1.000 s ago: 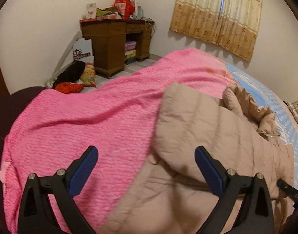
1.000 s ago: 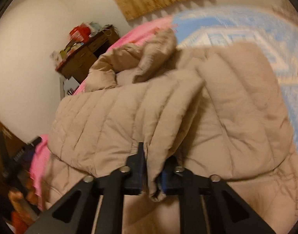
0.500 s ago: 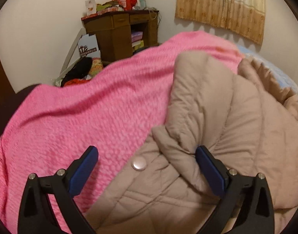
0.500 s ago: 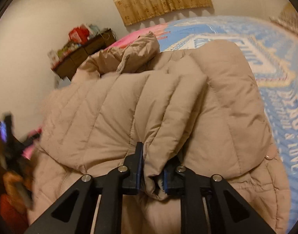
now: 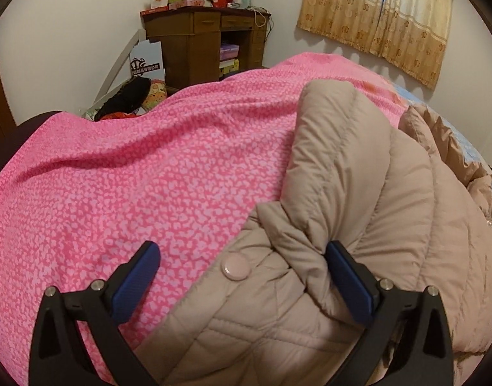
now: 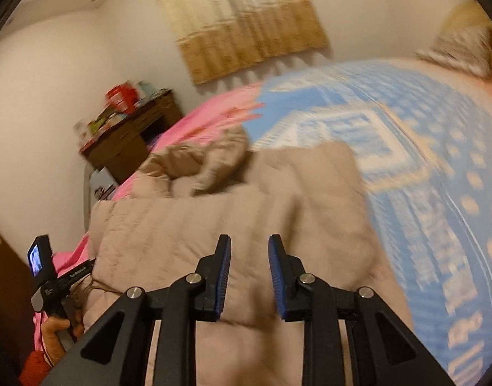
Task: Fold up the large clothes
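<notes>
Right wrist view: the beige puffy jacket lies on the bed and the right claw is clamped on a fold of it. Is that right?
Not quite. The jacket does lie on the bed, but the right claw is not clamped on it. The right wrist view shows its jaws have just been opening, standing apart with nothing pinched between them.

I see the bed (image 6: 406, 167) carrying a pink blanket (image 5: 149, 177) on one part and a blue patterned cover (image 6: 439, 209) on the other, with the beige puffer jacket (image 5: 358, 209) lying across both
</notes>
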{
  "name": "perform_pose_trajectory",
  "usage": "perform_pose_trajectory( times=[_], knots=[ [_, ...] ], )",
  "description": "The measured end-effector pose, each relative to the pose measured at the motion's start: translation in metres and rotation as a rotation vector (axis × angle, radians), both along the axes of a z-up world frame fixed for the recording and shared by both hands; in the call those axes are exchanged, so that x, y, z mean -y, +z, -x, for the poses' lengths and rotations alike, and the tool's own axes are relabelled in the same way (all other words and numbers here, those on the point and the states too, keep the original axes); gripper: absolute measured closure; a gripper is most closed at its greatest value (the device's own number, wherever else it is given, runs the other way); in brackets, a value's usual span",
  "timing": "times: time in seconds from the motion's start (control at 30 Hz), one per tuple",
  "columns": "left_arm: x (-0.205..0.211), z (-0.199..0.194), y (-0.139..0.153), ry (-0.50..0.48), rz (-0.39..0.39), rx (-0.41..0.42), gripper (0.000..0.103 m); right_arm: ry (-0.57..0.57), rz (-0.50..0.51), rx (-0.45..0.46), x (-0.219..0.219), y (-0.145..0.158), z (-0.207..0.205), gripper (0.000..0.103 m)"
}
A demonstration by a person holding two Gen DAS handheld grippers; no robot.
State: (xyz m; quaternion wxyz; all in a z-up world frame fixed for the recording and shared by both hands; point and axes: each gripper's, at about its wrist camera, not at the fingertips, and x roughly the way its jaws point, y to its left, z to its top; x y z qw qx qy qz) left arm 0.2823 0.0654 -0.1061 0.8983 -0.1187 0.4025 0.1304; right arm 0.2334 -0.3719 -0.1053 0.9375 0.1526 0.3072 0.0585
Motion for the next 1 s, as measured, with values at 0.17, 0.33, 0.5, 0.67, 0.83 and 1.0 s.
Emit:
perform_pose_trajectory(
  times=[0.17, 0.33, 0.5, 0.67, 0.83, 1.0],
  knots=[
    [-0.005, 0.005, -0.001, -0.002, 0.02, 0.012, 0.0, 0.031, 0.078, -0.113, -0.023, -0.044, -0.057, 0.078],
    [-0.006, 0.004, -0.004, -0.002, 0.0, 0.001, 0.0, 0.065, -0.097, -0.142, 0.0, -0.07, -0.063, 0.078],
    [-0.005, 0.003, -0.004, -0.002, -0.002, 0.002, 0.0, 0.062, -0.084, -0.139, 0.002, -0.071, -0.059, 0.078],
    [-0.003, -0.001, -0.004, 0.001, -0.025, -0.007, 0.0, 0.061, -0.097, -0.138, -0.002, -0.072, -0.064, 0.077],
    [-0.002, 0.0, 0.001, -0.016, 0.019, 0.002, 0.0, 0.058, -0.115, -0.148, 0.0, -0.069, -0.063, 0.077],
    [0.001, 0.001, 0.03, -0.114, -0.003, -0.021, 0.0, 0.077, -0.088, -0.178, 0.004, -0.038, -0.061, 0.076]
  ],
)
